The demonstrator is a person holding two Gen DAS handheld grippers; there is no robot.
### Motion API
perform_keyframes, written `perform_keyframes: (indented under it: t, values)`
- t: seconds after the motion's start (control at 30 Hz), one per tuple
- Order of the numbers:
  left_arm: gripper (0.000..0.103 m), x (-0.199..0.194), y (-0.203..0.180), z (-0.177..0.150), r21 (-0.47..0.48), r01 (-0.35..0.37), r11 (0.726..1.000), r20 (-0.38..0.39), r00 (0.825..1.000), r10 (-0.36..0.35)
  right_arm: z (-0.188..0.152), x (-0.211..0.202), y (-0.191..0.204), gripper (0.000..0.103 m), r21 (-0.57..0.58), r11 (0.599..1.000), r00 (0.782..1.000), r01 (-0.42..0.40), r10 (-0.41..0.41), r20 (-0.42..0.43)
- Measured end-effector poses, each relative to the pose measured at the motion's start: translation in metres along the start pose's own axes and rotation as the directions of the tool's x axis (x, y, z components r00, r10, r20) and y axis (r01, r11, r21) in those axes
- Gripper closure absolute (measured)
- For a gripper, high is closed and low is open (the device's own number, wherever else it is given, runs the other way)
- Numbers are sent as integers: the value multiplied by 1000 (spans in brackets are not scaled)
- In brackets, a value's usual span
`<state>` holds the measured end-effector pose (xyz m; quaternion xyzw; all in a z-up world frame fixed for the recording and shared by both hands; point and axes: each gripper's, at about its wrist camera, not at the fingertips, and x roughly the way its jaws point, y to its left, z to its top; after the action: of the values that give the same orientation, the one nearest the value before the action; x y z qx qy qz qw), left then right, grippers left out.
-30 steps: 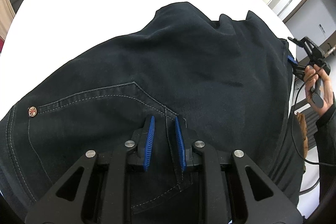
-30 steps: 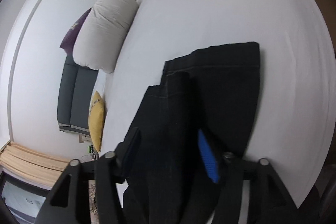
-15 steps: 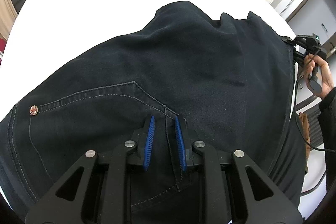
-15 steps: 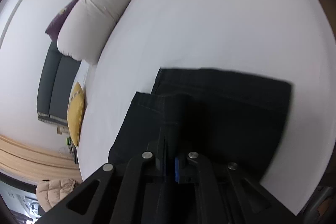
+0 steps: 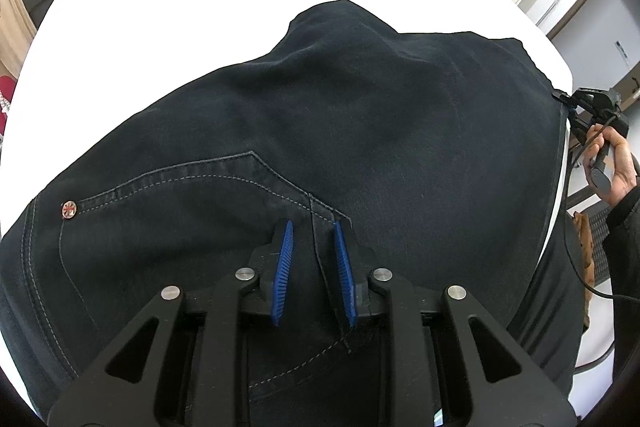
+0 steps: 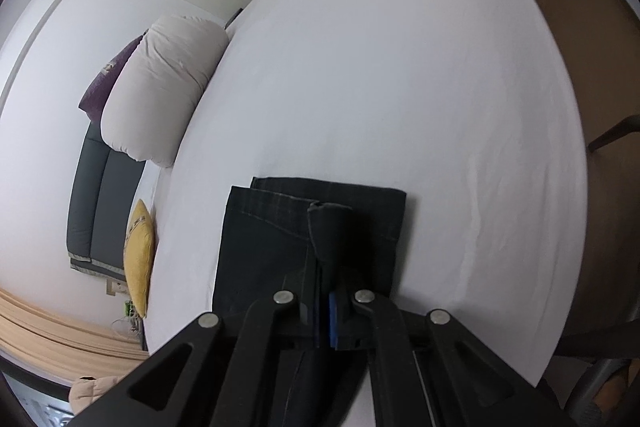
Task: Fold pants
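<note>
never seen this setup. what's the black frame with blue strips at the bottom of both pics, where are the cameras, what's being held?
No robot here: a person carries a hand-held two-finger tool in each hand, each with a wide-angle camera looking forward along its fingers. The black frame and blue strips are that tool's own fingers and pads.

The left wrist view looks down on dark pants spread over a white bed. The left tool has its pads narrowly apart with a seam fold of the pants between them; whether they pinch it is unclear. At the right edge you see the person's other hand holding the right tool.

The right wrist view looks along the bed toward a pillow. The right tool is shut on the leg end of the pants.
</note>
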<state>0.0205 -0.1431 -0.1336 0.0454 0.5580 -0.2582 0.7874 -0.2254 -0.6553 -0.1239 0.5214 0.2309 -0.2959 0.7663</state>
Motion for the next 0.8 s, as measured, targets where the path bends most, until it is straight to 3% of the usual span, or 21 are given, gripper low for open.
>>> perform_keyframes:
  t: [0.4, 0.6, 0.8]
  values:
    - [82, -4, 18, -5, -12, 45, 999, 20, 999, -45, 1, -6, -10, 100, -4, 1000, 1000, 11, -11, 13]
    - [82, -9, 23, -8, -9, 62, 998, 29, 998, -61, 9, 3, -1, 100, -83, 995, 999, 53, -54, -5]
    - [82, -13, 27, -13, -10, 60, 998, 39, 997, -60, 9, -2, -16, 98, -78, 996, 999, -36, 34, -26]
